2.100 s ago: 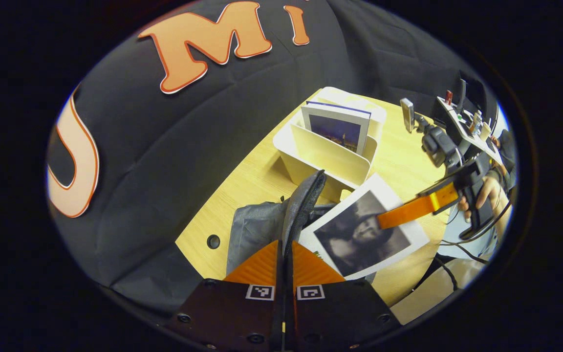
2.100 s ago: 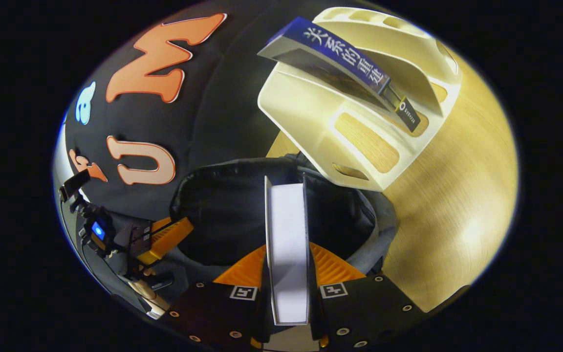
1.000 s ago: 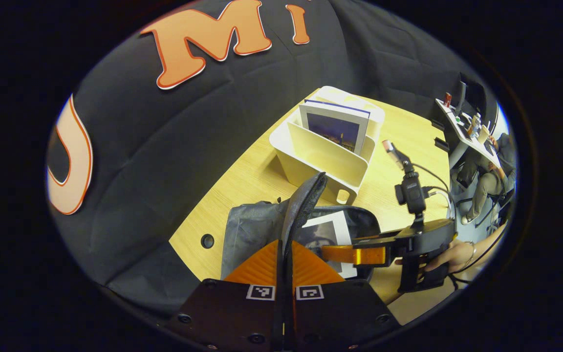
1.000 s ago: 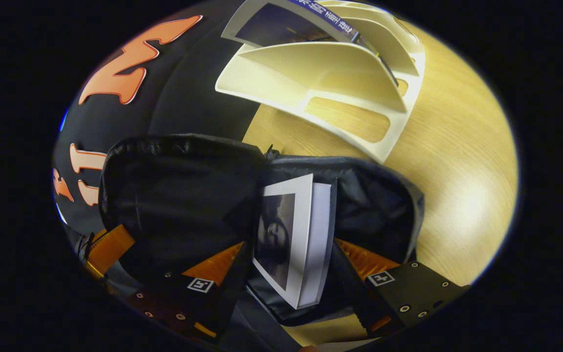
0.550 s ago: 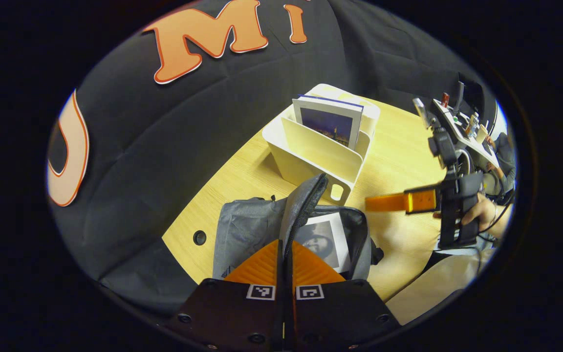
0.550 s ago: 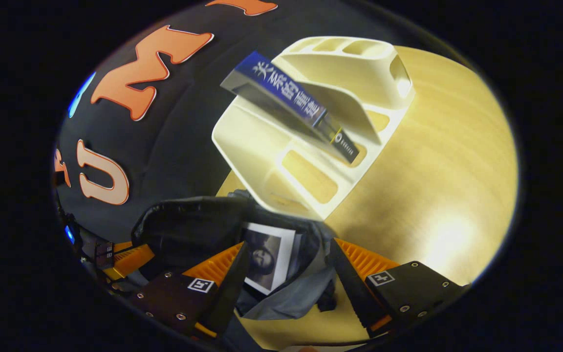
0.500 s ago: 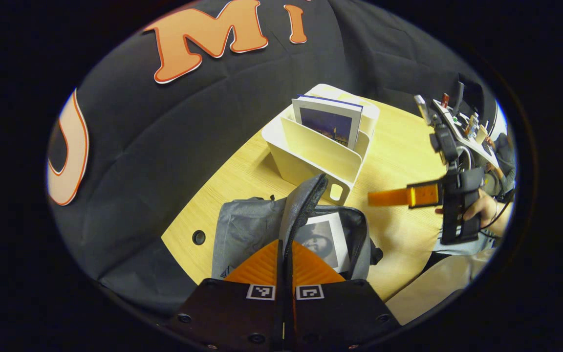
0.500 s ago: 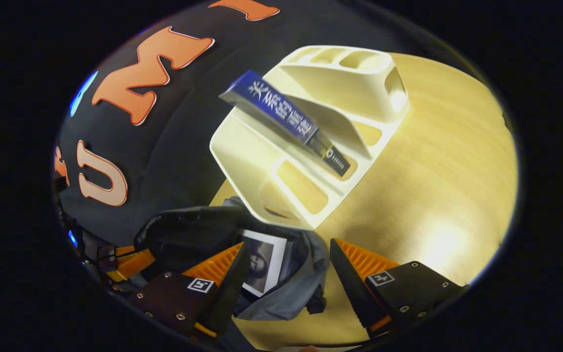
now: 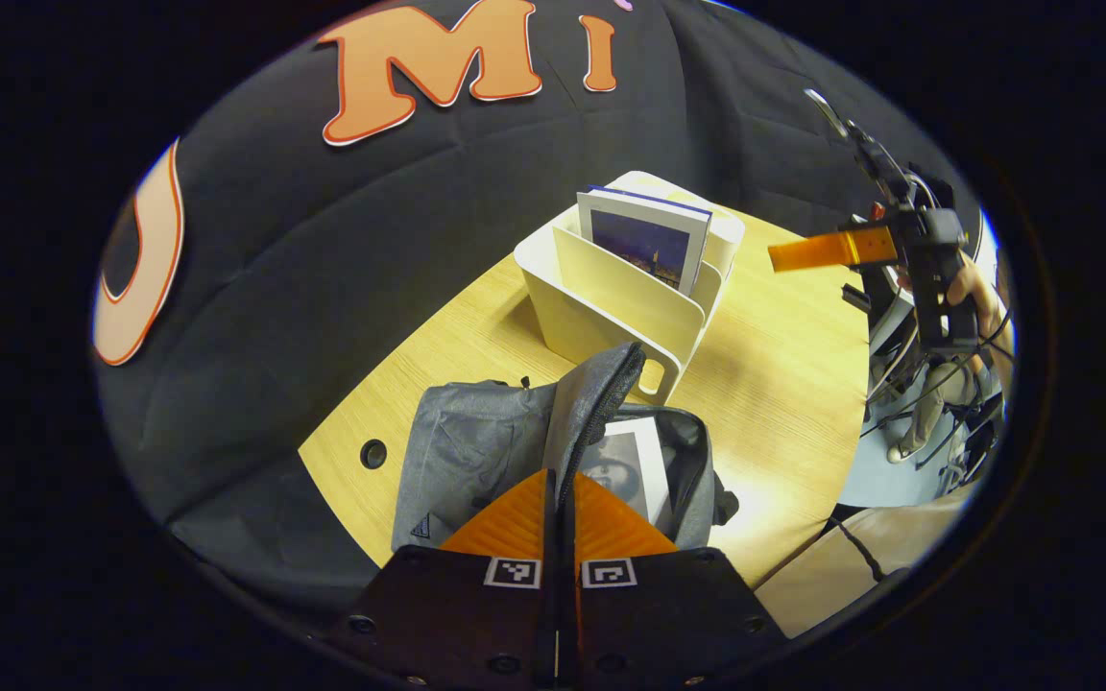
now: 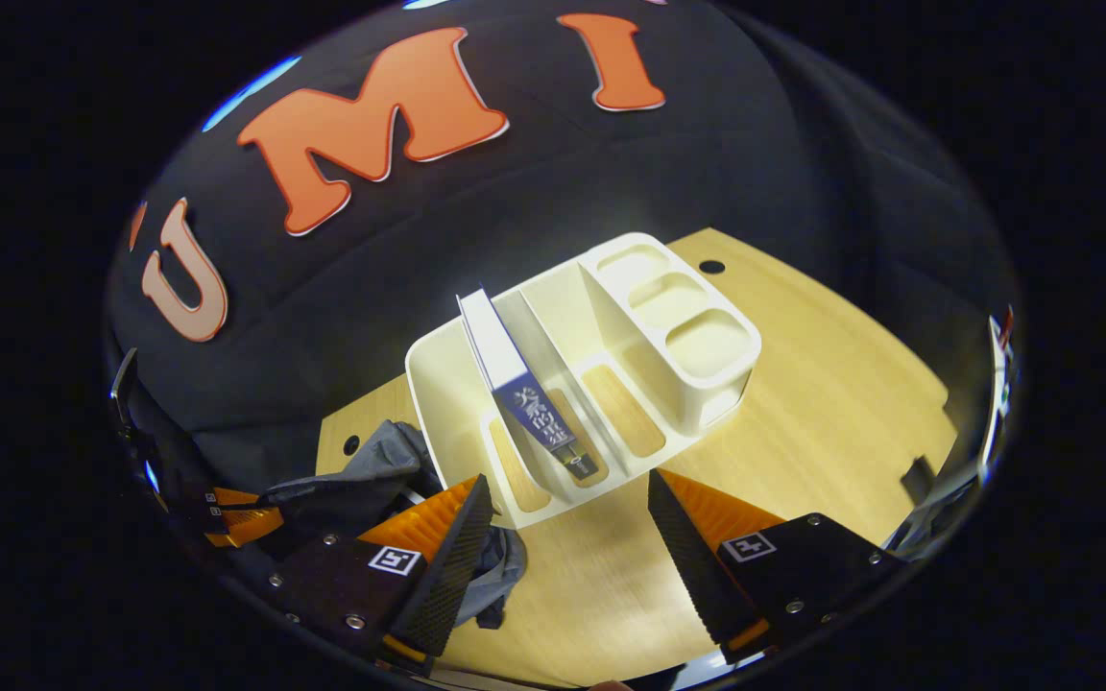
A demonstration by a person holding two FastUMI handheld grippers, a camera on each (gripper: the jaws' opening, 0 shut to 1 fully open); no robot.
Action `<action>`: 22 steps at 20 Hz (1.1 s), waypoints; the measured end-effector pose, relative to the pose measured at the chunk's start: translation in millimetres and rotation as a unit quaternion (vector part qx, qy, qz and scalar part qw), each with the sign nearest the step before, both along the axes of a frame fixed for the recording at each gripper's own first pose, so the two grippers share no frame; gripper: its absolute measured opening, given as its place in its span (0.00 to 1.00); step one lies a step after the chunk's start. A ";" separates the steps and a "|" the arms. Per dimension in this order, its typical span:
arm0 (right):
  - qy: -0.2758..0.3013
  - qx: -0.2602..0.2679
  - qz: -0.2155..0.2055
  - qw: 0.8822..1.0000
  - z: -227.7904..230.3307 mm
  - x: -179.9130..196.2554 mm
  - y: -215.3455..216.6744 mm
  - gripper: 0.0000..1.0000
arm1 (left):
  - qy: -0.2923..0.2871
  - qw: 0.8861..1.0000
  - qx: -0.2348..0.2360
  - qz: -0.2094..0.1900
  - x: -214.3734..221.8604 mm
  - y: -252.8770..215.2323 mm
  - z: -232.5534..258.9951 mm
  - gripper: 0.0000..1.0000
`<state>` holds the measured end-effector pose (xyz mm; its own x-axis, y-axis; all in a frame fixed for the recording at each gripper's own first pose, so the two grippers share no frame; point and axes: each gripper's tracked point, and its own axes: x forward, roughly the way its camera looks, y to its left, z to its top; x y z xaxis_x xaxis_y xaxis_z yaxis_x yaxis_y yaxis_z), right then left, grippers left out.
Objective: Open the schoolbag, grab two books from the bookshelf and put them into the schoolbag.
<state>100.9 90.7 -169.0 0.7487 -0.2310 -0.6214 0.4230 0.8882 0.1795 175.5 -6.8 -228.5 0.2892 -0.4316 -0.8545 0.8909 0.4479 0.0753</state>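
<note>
Second book (image 10: 526,393) stands tilted in a slot of the cream bookshelf (image 10: 707,384); looks like a stiff paperback with some weight, glossy cover, so pinch across its upper spine end. Right tongs (image 10: 567,537) spread wide, empty, above the tabletop (image 10: 831,384); divider close alongside the book, open room above. Left tongs (image 9: 561,499) clamped on the schoolbag (image 9: 476,446) flap, first book (image 9: 622,463) inside.

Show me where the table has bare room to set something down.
Bare table lies right of the bookshelf, out to the table's edge, and in front of it near the right hand-held gripper. Left of the bookshelf it is crowded by the schoolbag.
</note>
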 end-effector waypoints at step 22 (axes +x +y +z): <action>0.213 -0.054 0.216 0.951 -16.6 156.3 -2.8 0.98 | 0.019 0.991 0.014 0.129 6.7 -11.5 -11.3 0.01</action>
